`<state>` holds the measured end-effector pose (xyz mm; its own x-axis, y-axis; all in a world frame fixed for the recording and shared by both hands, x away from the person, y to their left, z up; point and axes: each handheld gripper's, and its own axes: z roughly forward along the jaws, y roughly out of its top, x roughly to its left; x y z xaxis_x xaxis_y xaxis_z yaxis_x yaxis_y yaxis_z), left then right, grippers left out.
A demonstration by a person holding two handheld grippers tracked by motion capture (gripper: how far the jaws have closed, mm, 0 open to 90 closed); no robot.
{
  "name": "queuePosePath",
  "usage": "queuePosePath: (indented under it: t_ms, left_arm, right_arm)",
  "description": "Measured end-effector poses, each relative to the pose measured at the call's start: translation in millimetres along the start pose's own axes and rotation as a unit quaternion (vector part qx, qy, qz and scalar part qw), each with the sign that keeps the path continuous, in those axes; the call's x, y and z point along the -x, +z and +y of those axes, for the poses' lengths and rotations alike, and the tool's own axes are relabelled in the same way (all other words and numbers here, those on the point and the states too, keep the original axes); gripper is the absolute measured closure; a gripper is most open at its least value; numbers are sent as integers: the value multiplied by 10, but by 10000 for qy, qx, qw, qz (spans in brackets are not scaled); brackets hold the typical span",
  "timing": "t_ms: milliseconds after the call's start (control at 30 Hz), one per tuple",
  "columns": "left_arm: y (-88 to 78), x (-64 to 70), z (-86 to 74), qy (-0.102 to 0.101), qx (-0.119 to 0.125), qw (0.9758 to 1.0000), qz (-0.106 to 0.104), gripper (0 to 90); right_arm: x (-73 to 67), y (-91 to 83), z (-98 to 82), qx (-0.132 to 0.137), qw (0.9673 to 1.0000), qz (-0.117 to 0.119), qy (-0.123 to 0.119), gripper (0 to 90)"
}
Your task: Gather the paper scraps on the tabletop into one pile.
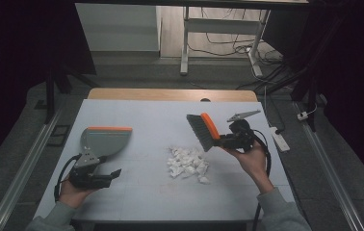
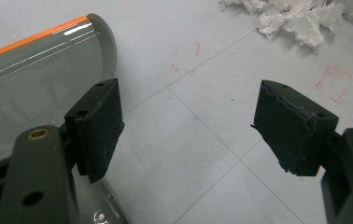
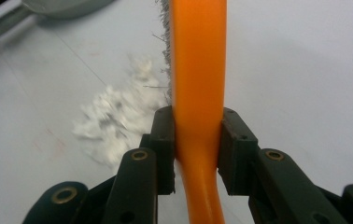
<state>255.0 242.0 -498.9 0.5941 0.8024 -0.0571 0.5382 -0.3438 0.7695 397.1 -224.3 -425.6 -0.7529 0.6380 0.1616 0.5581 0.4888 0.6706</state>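
Sleeved forearms come in at the bottom of the high view, each hand holding a gripper over a pale grey table ruled with thin seams; the left gripper view also shows faint red marks on it. At about 8 o'clock on the table the left gripper lies low with its jaws spread wide and nothing between them, the grey dustpan with its orange lip just beside it toward 10 o'clock. At about 3 o'clock the right gripper is clamped on the orange handle of the brush, held above the surface with its dark bristles toward the centre. Crumpled white paper scraps lie heaped near the centre, just below the brush. Beyond the far wooden edge are grey floor, white desk legs, tangled cables and a power strip at 3 o'clock.
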Motion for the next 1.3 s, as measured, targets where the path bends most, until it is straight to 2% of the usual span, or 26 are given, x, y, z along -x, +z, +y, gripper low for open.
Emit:
queuePosePath:
  t_ms: [167,300,433,533,733,867,1300]
  left_arm:
    - [3,-1,5,-2,1,10000,6,246]
    - [6,-12,4,-22,-1,10000,8,246]
    - [11,-19,8,-27,-5,10000,11,246]
    - [21,-28,15,-36,5,10000,21,247]
    - [52,-41,36,-40,-8,10000,16,249]
    - [53,-39,34,-31,-18,10000,22,249]
    - [51,-34,30,-19,-28,10000,33,249]
  right_arm:
    - [36,-154,-226,72,9998,-184,-4,700]
    - [59,-216,-402,25,9994,-341,-16,700]
    - [87,-321,-566,127,9990,-413,73,700]
    - [93,-406,-708,191,9985,-505,54,700]
    - [134,-503,-958,303,9972,-662,168,700]
    - [156,-537,-1020,377,9964,-728,199,700]
    - [144,-544,-1010,439,9963,-725,110,700]
